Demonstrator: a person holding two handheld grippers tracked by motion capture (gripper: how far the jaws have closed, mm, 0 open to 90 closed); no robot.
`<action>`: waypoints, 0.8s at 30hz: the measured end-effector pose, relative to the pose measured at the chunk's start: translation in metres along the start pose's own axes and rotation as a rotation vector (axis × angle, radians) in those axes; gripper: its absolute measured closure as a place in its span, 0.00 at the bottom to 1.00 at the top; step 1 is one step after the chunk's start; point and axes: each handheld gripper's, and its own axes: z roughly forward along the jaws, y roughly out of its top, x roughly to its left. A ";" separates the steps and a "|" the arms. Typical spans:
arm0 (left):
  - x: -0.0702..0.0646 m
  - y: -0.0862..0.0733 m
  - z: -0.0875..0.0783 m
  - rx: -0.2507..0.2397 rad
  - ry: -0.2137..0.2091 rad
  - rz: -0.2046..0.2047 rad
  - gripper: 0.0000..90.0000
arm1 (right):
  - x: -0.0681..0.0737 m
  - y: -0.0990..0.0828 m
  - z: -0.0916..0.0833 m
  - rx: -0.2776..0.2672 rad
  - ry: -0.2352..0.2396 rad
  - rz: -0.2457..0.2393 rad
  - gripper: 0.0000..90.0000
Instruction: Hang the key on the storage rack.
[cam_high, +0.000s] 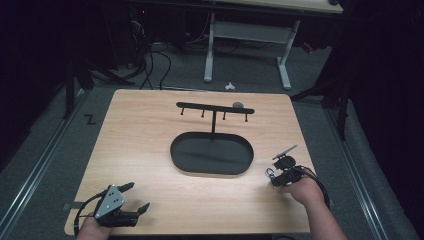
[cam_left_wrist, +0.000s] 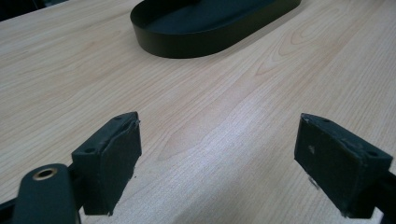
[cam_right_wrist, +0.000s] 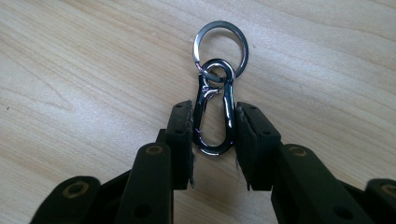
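A shiny metal carabiner clip (cam_right_wrist: 228, 108) with a key ring (cam_right_wrist: 195, 43) on its far end lies on the wooden table (cam_right_wrist: 93, 70). My right gripper (cam_right_wrist: 214, 140) has its two pads pressed against the clip's sides. In the high view that gripper (cam_high: 274, 176) sits near the table's right edge, low over the wood. My left gripper (cam_high: 139, 195) stands open at the front left with nothing between its pads (cam_left_wrist: 112, 158). A black oval tray (cam_high: 180, 150) holds a T-shaped rack (cam_high: 215, 107) with small hooks along its bar.
In the left gripper view the tray's wall (cam_left_wrist: 187, 44) lies ahead across bare wood. A small grey round thing (cam_high: 238, 105) sits behind the rack's right end. Past the table stand a white desk frame (cam_high: 285, 65) and floor cables (cam_high: 150, 65).
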 end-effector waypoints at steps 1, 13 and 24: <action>0.000 0.000 0.000 0.000 0.000 0.000 0.17 | 0.000 0.000 0.000 0.000 0.000 0.000 0.76; 0.000 0.000 0.000 0.000 0.001 0.001 0.17 | 0.012 0.000 -0.007 -0.040 -0.043 -0.043 0.76; 0.000 0.000 0.000 0.004 -0.003 0.002 0.17 | 0.019 -0.001 -0.003 -0.038 -0.006 -0.060 0.76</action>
